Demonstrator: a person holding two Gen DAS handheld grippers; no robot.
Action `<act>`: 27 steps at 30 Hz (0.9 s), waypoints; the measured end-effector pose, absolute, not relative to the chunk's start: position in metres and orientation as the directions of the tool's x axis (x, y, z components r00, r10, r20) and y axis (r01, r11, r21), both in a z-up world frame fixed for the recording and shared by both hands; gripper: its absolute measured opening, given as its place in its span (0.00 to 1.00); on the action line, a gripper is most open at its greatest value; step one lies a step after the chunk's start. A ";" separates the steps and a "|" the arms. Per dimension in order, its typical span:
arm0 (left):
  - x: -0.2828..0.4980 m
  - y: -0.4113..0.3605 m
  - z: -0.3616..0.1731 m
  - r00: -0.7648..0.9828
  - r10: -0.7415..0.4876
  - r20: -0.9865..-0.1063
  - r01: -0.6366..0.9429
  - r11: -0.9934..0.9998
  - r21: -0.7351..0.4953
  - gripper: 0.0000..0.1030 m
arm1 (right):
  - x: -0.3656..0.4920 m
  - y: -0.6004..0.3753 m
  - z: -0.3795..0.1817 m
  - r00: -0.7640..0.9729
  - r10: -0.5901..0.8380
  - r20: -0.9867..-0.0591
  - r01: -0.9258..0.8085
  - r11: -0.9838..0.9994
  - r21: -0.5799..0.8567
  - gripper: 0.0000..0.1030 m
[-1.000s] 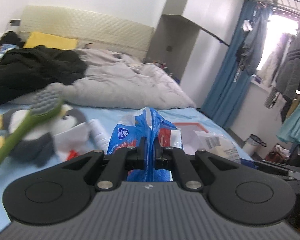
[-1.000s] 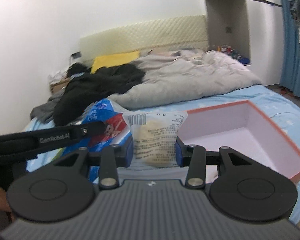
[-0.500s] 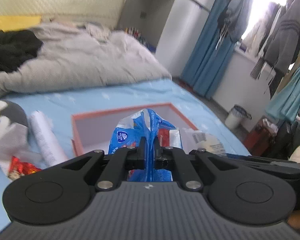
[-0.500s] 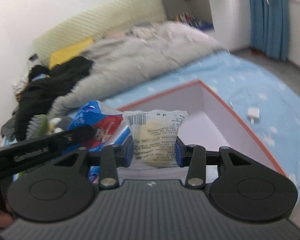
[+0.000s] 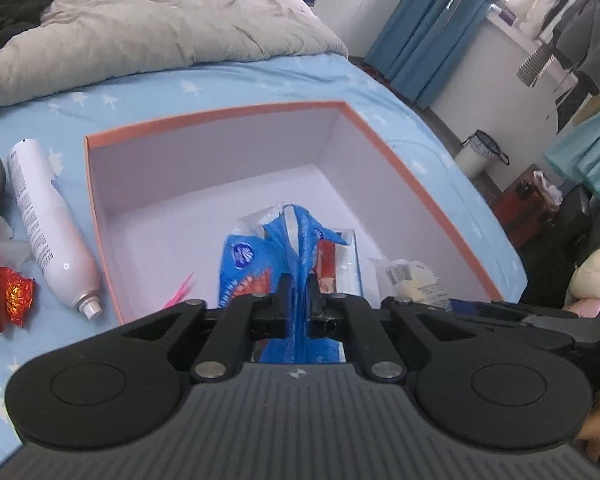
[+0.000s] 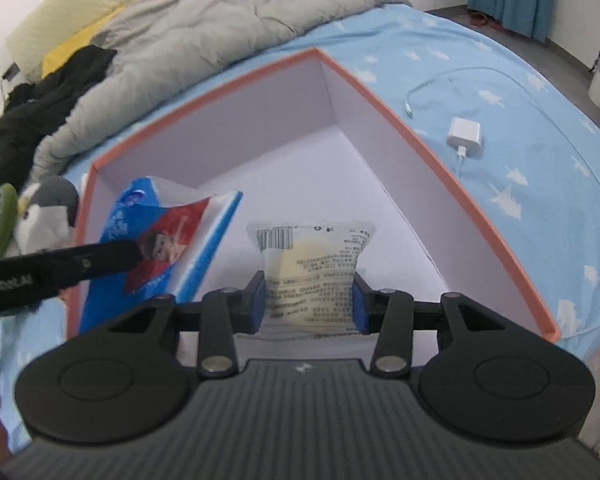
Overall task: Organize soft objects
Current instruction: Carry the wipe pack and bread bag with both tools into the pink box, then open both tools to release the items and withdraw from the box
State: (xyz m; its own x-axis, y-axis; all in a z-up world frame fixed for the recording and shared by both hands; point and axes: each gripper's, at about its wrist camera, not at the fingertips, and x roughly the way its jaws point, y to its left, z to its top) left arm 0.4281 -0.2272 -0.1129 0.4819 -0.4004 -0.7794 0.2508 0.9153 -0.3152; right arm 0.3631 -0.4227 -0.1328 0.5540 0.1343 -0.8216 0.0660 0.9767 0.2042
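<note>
My left gripper (image 5: 298, 312) is pinching the blue packet (image 5: 260, 264) over the open box (image 5: 220, 120) on the bed (image 5: 260, 76). My right gripper (image 6: 310, 300) holds the clear snack bag (image 6: 312, 264) above the same box, its jaws easing apart.

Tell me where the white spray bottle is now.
In the left wrist view, the white spray bottle lies on the blue sheet, just left of the orange box, beside red candy wrappers.

The box (image 5: 384, 142) has an orange rim and pale lilac walls. Beneath it, the bedsheet (image 6: 520, 92) is light blue with white tree shapes; behind it, a grey duvet (image 5: 148, 20).
</note>
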 end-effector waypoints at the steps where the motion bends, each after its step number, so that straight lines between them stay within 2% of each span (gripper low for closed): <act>1: 0.429 -0.227 -0.114 0.480 -0.392 -0.784 0.252 0.918 -0.305 0.09 | 0.363 -0.423 -0.134 0.552 0.133 -0.823 0.063 0.978 0.200 0.48; 2: 0.429 -0.226 -0.116 0.477 -0.384 -0.791 0.245 0.922 -0.300 0.22 | 0.363 -0.423 -0.134 0.548 0.135 -0.825 0.058 0.978 0.199 0.51; 3: 0.431 -0.225 -0.118 0.476 -0.375 -0.795 0.232 0.926 -0.298 0.43 | 0.362 -0.423 -0.134 0.546 0.139 -0.826 0.055 0.978 0.200 0.51; 5: 0.428 -0.218 -0.118 0.496 -0.369 -0.786 0.209 0.929 -0.305 0.57 | 0.361 -0.422 -0.132 0.547 0.140 -0.825 0.057 0.977 0.203 0.53; 11: 0.406 -0.207 -0.089 0.575 -0.374 -0.728 0.263 0.927 -0.268 0.57 | 0.348 -0.418 -0.111 0.613 0.154 -0.775 0.041 0.973 0.225 0.53; 15: 0.381 -0.192 -0.060 0.653 -0.355 -0.669 0.292 0.933 -0.210 0.57 | 0.329 -0.407 -0.089 0.698 0.116 -0.706 0.038 0.979 0.198 0.53; 19: 0.354 -0.165 -0.033 0.715 -0.344 -0.608 0.303 0.937 -0.174 0.57 | 0.306 -0.395 -0.068 0.757 0.153 -0.635 -0.009 0.975 0.223 0.53; 27: 0.282 -0.120 -0.010 0.835 -0.216 -0.506 0.260 0.966 0.017 0.57 | 0.259 -0.366 -0.041 0.821 0.223 -0.525 -0.112 0.966 0.234 0.53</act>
